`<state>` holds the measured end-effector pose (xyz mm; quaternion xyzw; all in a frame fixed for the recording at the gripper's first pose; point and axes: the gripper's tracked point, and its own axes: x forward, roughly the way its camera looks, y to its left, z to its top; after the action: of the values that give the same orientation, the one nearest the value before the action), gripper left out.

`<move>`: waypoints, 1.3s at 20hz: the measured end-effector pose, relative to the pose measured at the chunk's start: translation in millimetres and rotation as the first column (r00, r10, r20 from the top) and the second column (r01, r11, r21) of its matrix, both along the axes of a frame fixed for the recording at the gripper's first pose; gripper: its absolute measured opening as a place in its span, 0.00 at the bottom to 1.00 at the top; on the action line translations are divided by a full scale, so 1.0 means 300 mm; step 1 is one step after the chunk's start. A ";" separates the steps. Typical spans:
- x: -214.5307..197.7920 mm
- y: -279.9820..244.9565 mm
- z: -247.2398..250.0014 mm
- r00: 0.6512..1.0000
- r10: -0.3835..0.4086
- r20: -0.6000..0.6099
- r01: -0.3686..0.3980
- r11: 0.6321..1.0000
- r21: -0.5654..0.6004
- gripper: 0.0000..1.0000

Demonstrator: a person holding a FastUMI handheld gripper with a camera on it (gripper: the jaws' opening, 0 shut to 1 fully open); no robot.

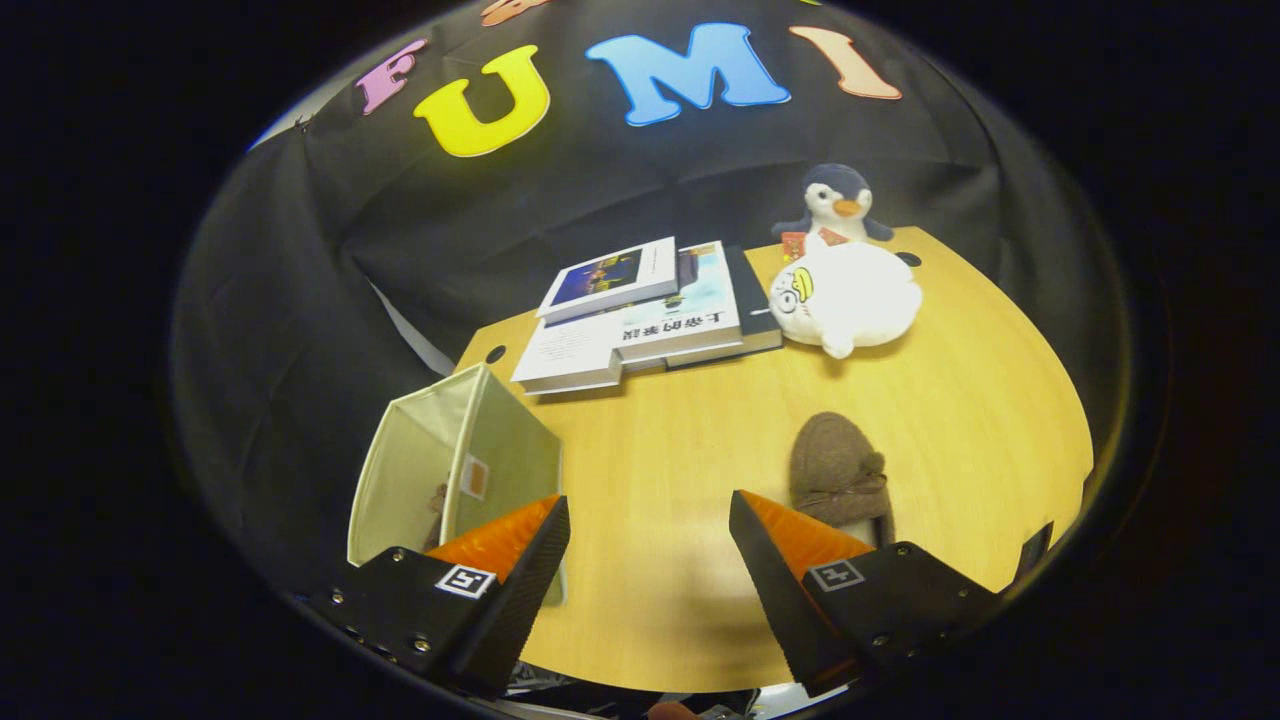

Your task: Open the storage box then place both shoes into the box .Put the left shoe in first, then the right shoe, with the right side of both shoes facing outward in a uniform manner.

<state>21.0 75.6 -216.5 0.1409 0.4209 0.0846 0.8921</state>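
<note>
A pale cloth storage box (pixel 430 460) stands open at the table's left edge, just beyond my left finger. Deep inside it a bit of a brown shoe (pixel 437 505) shows, mostly hidden by the box wall. A second brown fuzzy shoe (pixel 838 470) with a small bow lies on the wooden table (pixel 680 440), toe pointing away, just ahead of my right finger and partly behind it. My gripper (pixel 650 520) hangs above the table, open, with only bare tabletop between its fingers.
A stack of books (pixel 640 315) lies at the back of the table. A white plush toy (pixel 850 295) rests to their right, with a penguin plush (pixel 838 203) behind it. Table edges curve away at the right and left.
</note>
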 end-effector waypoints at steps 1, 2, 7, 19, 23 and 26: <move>0.001 -0.042 -0.014 1.000 -0.015 -0.005 0.015 1.000 -0.011 0.98; 0.002 -0.081 -0.027 1.000 -0.030 -0.010 0.029 0.999 -0.020 0.98; -0.015 -0.240 -0.103 0.995 -0.088 -0.048 0.085 0.995 -0.057 0.98; -0.098 -0.464 -0.335 0.976 -0.138 -0.171 0.108 0.979 -0.173 0.98; -0.115 -0.508 -0.409 0.960 -0.166 -0.225 0.125 0.975 -0.186 0.98; -0.123 -0.508 -0.446 0.951 -0.166 -0.260 0.120 0.976 -0.184 0.89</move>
<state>-15.8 -76.8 -350.4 0.1067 0.5343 -0.0358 0.8378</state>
